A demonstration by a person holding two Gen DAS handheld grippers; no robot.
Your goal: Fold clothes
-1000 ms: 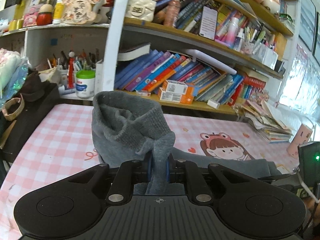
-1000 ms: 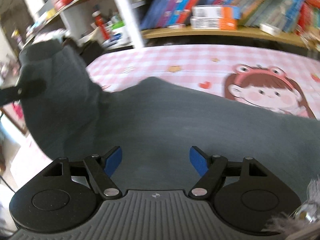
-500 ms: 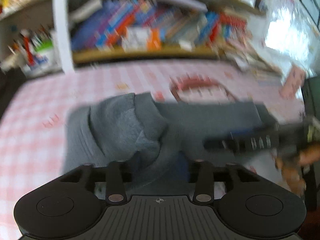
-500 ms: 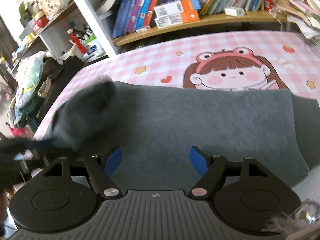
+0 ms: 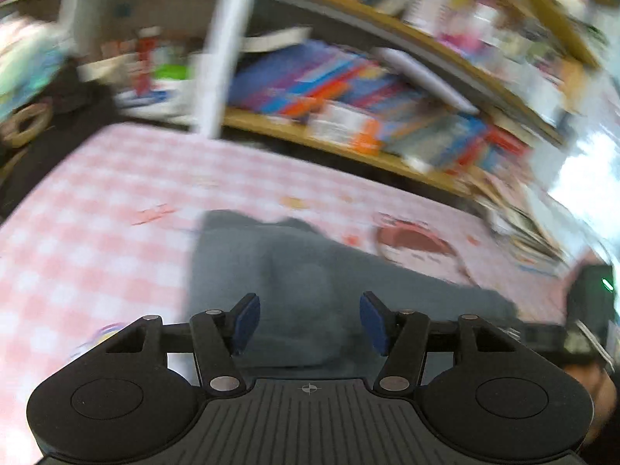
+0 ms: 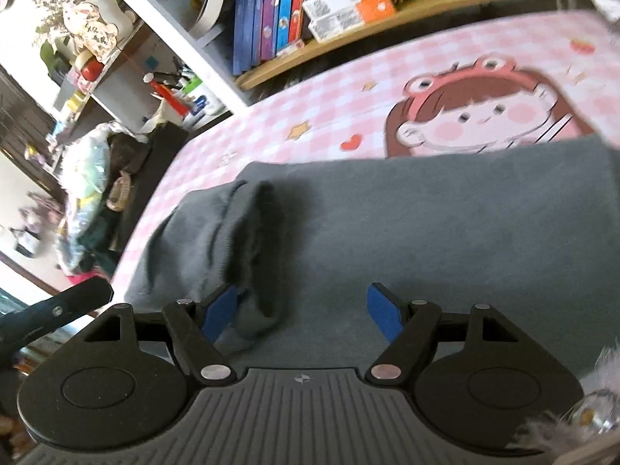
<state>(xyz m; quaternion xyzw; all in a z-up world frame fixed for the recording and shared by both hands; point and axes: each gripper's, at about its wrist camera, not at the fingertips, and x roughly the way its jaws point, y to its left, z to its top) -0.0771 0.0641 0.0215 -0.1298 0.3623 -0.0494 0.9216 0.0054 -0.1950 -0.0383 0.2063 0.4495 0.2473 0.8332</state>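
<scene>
Left gripper (image 5: 309, 323) no longer pinches the grey garment (image 6: 445, 232); its fingers now stand apart, empty. The raised sleeve (image 6: 232, 240) has dropped, folded over the garment's left end on the pink checked tablecloth (image 6: 329, 104). Right gripper (image 6: 302, 312) stays spread above the cloth. Left view badly blurred; right view alone shows the sleeve's dark cuff clearly.

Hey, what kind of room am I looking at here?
Probably a home study or a child's bedroom: a shelf packed with books, a pink checked cartoon-girl cover with a grey knit garment on it, and clutter piled beside.
</scene>
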